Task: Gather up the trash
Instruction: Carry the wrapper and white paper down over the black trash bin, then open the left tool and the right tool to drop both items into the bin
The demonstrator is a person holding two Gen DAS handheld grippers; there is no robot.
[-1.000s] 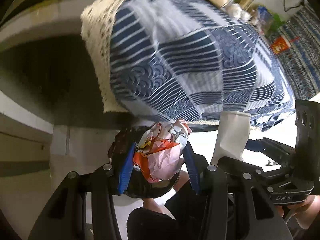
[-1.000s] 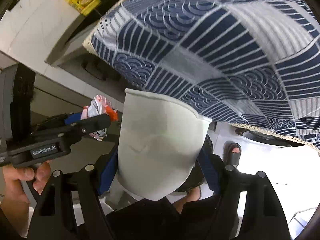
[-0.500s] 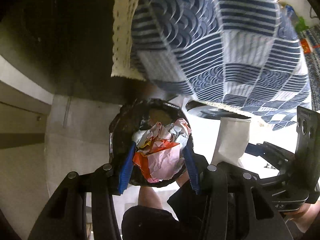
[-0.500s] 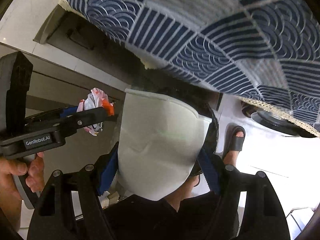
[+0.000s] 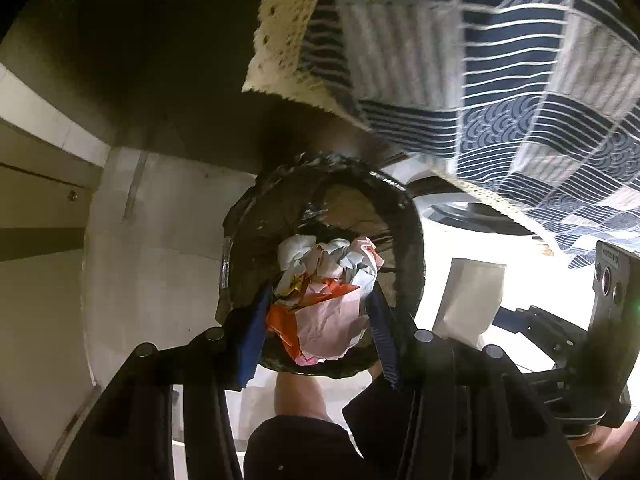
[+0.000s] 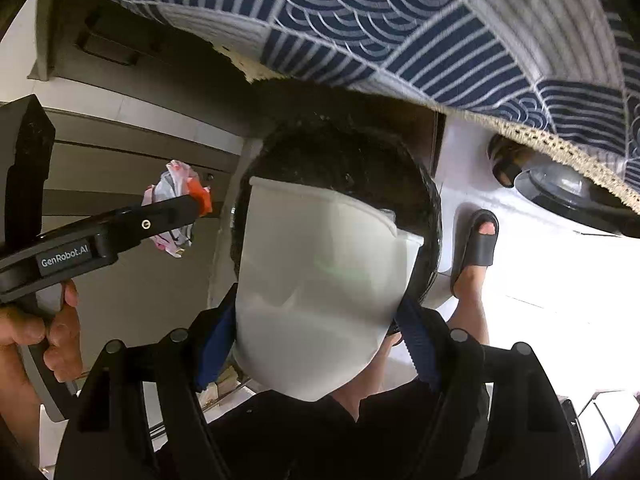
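left gripper [image 5: 318, 320]: jaws gripped crumpled paper wad [image 5: 324, 300] over black-lined bin [image 5: 408, 240] | right gripper [image 6: 320, 340]: jaws gripped white paper cup [image 6: 320, 292] | bin contents unclear

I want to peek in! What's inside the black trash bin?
The black-lined trash bin shows brownish stuff near its far wall. The crumpled paper wad in the left gripper hides most of its bottom; in the right view, the white paper cup covers it.

Both wrist views down over bin [image 5: 320, 220]
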